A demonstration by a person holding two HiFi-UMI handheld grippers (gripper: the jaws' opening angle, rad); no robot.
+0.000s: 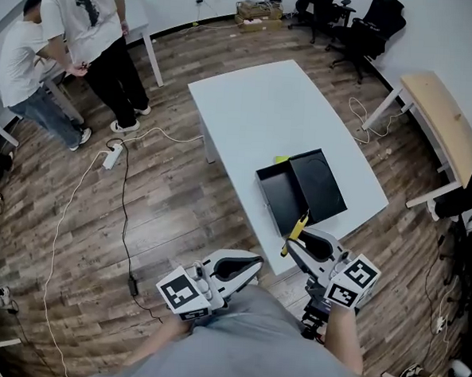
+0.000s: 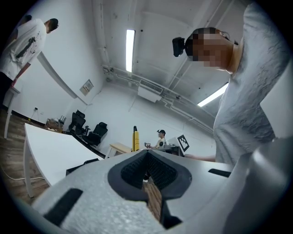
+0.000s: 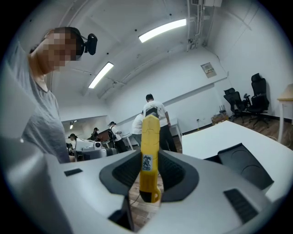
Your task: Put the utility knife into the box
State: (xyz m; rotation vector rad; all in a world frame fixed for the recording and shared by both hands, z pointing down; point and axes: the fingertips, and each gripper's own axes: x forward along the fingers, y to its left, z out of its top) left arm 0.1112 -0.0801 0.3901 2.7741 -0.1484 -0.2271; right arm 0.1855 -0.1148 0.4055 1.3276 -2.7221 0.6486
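Right gripper (image 3: pixel 149 170) squeezes yellow utility knife (image 3: pixel 149 151) tight between pads. Knife stands up, top end poking out past jaws. In head view, knife hangs over near edge of white table (image 1: pixel 265 106), just in front of open black box (image 1: pixel 282 196). Knife not in box yet. Black lid (image 1: pixel 320 181) lies right next to box. Left gripper (image 1: pixel 251 264) pinched closed, nothing inside, over wood floor (image 1: pixel 163 203) beside table. Two people (image 1: pixel 90 23) stand far off.

Overhead view — left tool (image 1: pixel 251 264), right tool (image 1: pixel 293 245) close-ups
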